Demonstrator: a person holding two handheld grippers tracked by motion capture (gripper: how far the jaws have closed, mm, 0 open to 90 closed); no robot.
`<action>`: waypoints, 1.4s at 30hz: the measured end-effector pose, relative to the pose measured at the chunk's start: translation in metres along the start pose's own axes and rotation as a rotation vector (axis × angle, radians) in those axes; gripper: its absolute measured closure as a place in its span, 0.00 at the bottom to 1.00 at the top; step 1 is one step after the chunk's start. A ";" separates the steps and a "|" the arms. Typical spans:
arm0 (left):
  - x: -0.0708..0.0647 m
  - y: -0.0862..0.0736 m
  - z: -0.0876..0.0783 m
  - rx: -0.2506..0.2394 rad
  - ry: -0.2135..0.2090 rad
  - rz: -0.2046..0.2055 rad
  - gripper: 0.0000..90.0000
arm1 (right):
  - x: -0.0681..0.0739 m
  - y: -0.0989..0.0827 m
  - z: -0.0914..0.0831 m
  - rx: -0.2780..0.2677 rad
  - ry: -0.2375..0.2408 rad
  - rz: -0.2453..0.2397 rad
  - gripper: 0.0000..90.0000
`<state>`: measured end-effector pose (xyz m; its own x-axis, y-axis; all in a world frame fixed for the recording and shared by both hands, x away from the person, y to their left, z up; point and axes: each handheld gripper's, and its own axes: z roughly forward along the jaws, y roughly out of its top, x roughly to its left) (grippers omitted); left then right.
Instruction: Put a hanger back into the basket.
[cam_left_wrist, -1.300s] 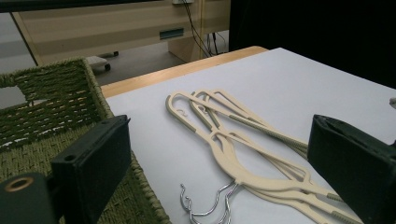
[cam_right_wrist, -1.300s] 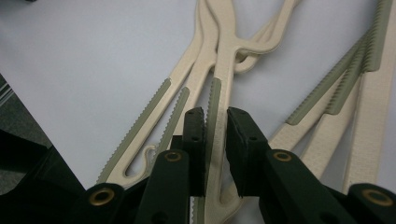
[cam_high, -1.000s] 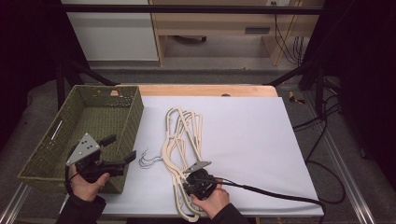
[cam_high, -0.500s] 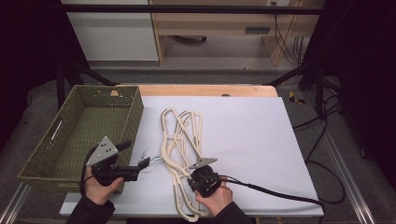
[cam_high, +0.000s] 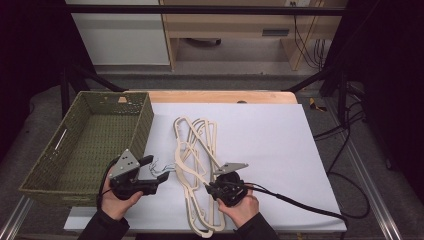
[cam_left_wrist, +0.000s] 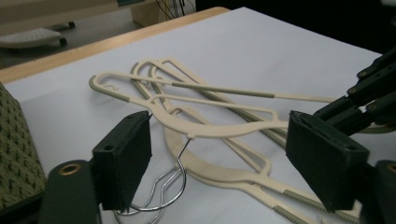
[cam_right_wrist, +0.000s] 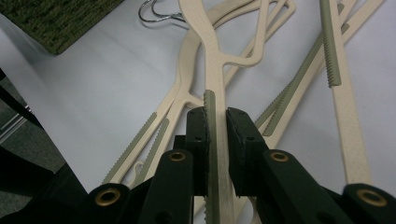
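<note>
Lying tangled at the centre of the white surface (cam_high: 300, 150) are cream plastic hangers (cam_high: 192, 165); about three can be counted in the high view, though the overlap makes the exact number hard to tell. Their wire hooks (cam_high: 161, 167) sit at nine o'clock of the pile, toward one green woven basket (cam_high: 80, 145) that stands at the surface's nine o'clock edge.

Two claws are at work, one in each hand. At six o'clock of the pile, the right claw (cam_right_wrist: 215, 122) is clenched on the ribbed grey-green strip of the top hanger (cam_right_wrist: 210, 74), its pads pressing the arm from both sides. That hanger rises off the pile in the left gripper view, its shoulder lifted clear of the ones beneath.

At seven to eight o'clock of the pile, just beside the basket's near corner, the left claw (cam_left_wrist: 229, 158) stands released. Its jaws have just been closing, with the raised hanger's neck and wire hook between them, but its pads (cam_left_wrist: 126, 158) press on nothing.
</note>
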<state>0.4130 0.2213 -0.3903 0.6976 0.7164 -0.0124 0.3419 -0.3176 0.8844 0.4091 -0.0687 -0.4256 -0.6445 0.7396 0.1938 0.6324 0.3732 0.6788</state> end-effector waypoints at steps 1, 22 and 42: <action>-0.001 0.001 0.002 0.012 0.011 0.011 0.31 | 0.000 0.000 0.000 -0.004 -0.001 -0.003 0.89; 0.008 -0.013 0.060 0.236 0.005 0.018 0.67 | -0.003 -0.011 -0.009 0.030 0.002 -0.051 0.89; 0.001 -0.017 0.070 0.331 -0.048 0.136 0.92 | -0.002 -0.016 -0.008 0.044 0.017 -0.071 0.89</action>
<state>0.4515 0.1838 -0.4377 0.7772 0.6258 0.0661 0.4237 -0.5981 0.6803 0.3967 -0.0809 -0.4310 -0.6953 0.7011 0.1584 0.6030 0.4491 0.6593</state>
